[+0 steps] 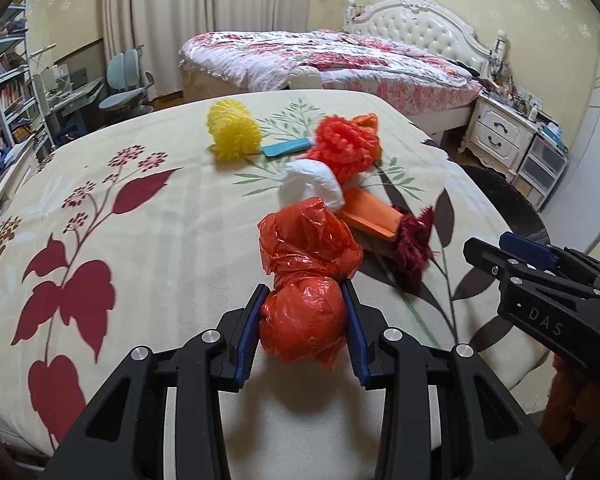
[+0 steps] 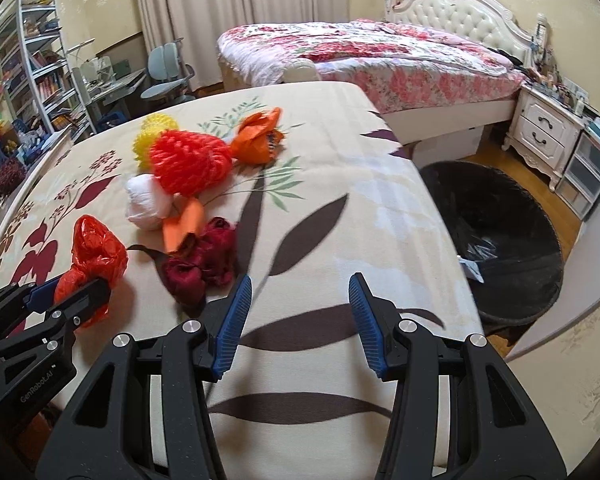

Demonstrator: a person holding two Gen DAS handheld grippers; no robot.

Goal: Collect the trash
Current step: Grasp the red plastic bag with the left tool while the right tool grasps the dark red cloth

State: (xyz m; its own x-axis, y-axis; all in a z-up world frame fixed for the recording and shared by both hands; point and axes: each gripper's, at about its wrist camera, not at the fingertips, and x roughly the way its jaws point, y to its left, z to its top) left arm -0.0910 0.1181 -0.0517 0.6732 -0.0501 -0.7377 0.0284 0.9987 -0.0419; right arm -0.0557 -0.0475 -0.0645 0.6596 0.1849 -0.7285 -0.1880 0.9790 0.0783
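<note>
My left gripper (image 1: 305, 300) is shut on a crumpled red plastic bag (image 1: 306, 280) on the floral bedspread; the bag also shows in the right wrist view (image 2: 96, 256). Behind it lie a white wad (image 1: 312, 186), an orange piece (image 1: 370, 218), a dark red dried flower bunch (image 1: 412, 244), a red foam net (image 1: 346, 146), a yellow foam net (image 1: 232, 130) and a blue item (image 1: 286, 148). My right gripper (image 2: 300, 292) is open and empty above the bedspread, right of the dried flowers (image 2: 204, 260). A black-lined bin (image 2: 504, 240) stands on the floor to its right.
The low bed surface (image 2: 340, 208) ends at its right edge beside the bin. A second bed (image 2: 372, 60) with a white headboard stands behind. A nightstand (image 2: 544, 128) is at the right, a desk, chair (image 2: 168, 72) and shelves at the left.
</note>
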